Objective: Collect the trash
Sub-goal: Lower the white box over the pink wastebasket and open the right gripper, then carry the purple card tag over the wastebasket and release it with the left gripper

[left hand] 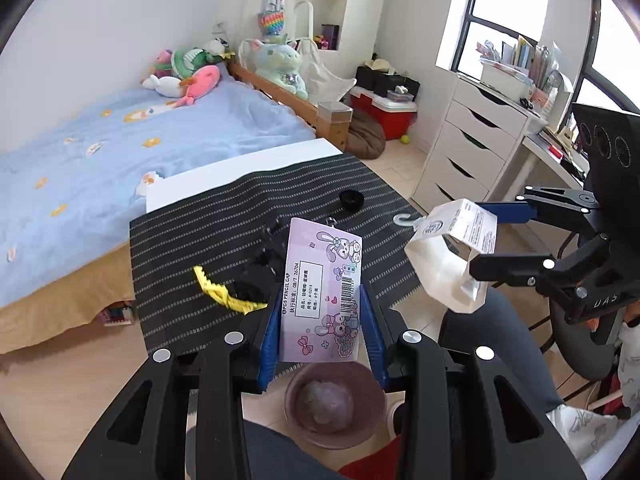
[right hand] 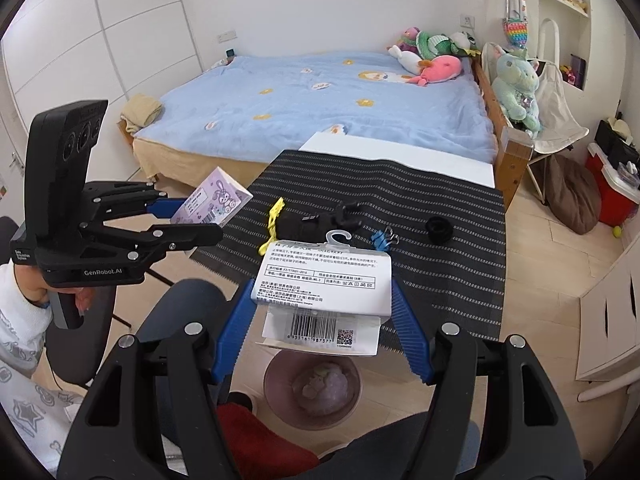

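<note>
Right under my left gripper, just below its fingertips, I see the pink waste bin on the floor with a crumpled pale wad inside; from my right gripper the same bin sits directly beneath the jaws too.

Between my left fingers stands the lilac pencil-cap card: a flat, upright pack printed with cartoon rabbits, bows and a barcode, its lower half pinched by the blue pads on both edges, its top rising clear above them. My left jaws are narrowly set and clamped on it.

Between my right fingers hangs the white paper tag, a folded label with black print, a barcode and a QR square, topped by a small pale plastic hook. Both pads press its side edges, so my right jaws stand fairly wide yet grip it. In the left view the tag shows off to the right of my left tool, folded and hollow.

Beyond both tools lies the striped black table mat, carrying a yellow plastic strip, dark clutter, a blue clip and a black round cap. Farther still is the bed with its blue cover and plush toys.
</note>
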The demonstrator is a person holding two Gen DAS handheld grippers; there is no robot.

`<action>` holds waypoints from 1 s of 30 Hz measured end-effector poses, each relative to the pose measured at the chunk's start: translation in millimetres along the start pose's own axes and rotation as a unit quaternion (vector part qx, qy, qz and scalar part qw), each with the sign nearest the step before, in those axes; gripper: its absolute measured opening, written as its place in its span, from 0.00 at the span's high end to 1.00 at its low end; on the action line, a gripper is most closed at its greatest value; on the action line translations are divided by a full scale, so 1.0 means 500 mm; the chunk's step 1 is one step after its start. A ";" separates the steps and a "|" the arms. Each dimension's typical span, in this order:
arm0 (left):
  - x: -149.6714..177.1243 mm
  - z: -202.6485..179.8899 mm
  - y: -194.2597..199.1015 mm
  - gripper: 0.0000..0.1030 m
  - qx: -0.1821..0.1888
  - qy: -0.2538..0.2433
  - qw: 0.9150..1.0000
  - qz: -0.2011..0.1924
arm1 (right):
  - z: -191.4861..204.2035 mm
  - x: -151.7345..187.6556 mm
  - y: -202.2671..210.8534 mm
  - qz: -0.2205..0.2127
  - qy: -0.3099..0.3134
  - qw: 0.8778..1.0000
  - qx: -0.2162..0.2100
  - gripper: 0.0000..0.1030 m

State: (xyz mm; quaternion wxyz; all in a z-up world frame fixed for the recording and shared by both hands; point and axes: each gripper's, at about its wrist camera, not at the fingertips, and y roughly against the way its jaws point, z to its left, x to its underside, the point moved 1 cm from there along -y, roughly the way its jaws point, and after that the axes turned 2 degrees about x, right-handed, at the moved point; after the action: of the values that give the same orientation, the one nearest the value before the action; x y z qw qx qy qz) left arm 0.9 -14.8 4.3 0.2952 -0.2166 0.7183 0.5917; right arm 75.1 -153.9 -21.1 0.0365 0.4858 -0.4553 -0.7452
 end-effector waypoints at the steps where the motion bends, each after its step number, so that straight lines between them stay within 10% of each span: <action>1: 0.007 -0.002 0.003 0.65 0.000 0.001 1.000 0.000 | 0.005 0.007 0.000 0.003 0.002 1.000 -0.001 0.36; 19: 0.069 -0.004 0.041 0.65 0.005 0.023 1.000 0.000 | 0.065 0.074 -0.035 0.042 0.015 0.998 -0.042 0.35; 22: 0.069 -0.006 0.043 0.65 0.006 0.021 1.000 0.000 | 0.067 0.074 -0.039 0.044 0.015 0.998 -0.035 0.16; 30: 0.072 -0.011 0.043 0.65 0.011 0.018 1.000 0.004 | 0.047 0.068 -0.032 0.039 -0.005 0.999 -0.022 0.06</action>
State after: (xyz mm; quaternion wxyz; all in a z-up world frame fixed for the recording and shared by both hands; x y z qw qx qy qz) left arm -40.4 -14.4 -3.9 0.2822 -0.2206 0.7306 0.5813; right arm 45.6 -146.4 -53.4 0.0736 0.4632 -0.4575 -0.7554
